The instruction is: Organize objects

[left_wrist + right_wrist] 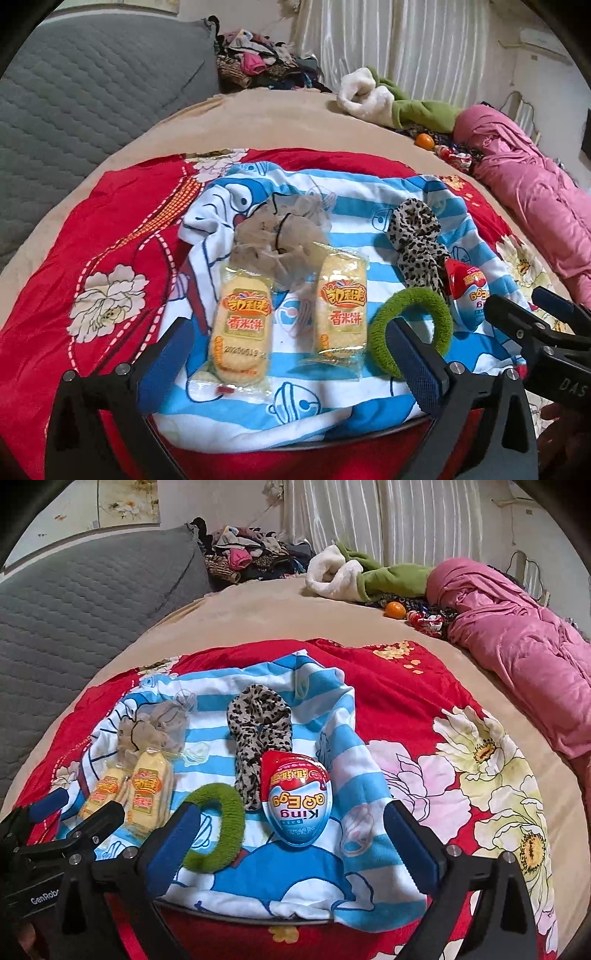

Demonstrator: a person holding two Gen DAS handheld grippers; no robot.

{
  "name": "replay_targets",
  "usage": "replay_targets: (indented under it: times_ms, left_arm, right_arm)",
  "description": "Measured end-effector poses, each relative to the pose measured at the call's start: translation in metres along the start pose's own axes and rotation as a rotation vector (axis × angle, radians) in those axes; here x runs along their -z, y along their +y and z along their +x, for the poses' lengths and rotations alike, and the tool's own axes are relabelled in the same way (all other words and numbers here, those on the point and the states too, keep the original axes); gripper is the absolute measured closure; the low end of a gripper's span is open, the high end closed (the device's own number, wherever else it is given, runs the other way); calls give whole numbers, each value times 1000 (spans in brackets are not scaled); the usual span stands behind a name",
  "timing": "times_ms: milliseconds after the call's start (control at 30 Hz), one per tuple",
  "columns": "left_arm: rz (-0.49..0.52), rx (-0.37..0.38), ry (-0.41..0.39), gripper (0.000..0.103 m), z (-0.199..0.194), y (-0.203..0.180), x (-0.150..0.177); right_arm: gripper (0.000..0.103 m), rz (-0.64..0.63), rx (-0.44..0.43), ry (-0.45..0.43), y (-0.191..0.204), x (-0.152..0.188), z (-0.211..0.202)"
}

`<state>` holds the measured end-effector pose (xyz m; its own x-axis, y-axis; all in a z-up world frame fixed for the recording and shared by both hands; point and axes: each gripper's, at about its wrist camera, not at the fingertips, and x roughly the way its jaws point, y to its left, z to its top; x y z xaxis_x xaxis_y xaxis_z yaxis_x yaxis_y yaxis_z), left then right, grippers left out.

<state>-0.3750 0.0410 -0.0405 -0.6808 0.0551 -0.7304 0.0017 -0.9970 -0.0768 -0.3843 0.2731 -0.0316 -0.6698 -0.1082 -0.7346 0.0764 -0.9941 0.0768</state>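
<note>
On a blue-and-white striped cartoon cloth [369,192] [295,878] lie two yellow rice-cracker packets [242,325] [341,308] [149,797], a beige gauzy scrunchie [284,236] [155,727], a leopard-print scrunchie [417,236] [258,731], a green fuzzy hair ring [413,332] [218,827] and a red-and-blue toy egg [469,299] [299,801]. My left gripper [291,358] is open, its fingers either side of the two packets. My right gripper [291,849] is open, with the egg between its fingers and the green ring by the left one.
The cloth lies on a red flowered quilt [92,258] [424,709] over a tan bed. A pink duvet [517,646], green-and-white clothes [369,572], an orange [394,610] and a clothes heap [243,557] lie at the back. A grey quilted cushion [74,110] stands left.
</note>
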Motion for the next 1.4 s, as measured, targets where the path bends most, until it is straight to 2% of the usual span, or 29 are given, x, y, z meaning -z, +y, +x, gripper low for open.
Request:
replay_targets:
  times_ms: [267, 567, 1400]
  left_arm:
    - [-27, -27, -37, 0, -21, 10, -1]
    - [-4, -37, -64, 0, -46, 9, -1]
    - [-4, -10, -158, 0, -134, 11, 7]
  right_arm:
    - [1, -17, -12, -39, 8, -2, -21]
    - [1, -16, -28, -81, 13, -2, -45]
    - [1, -37, -13, -175, 23, 5, -133]
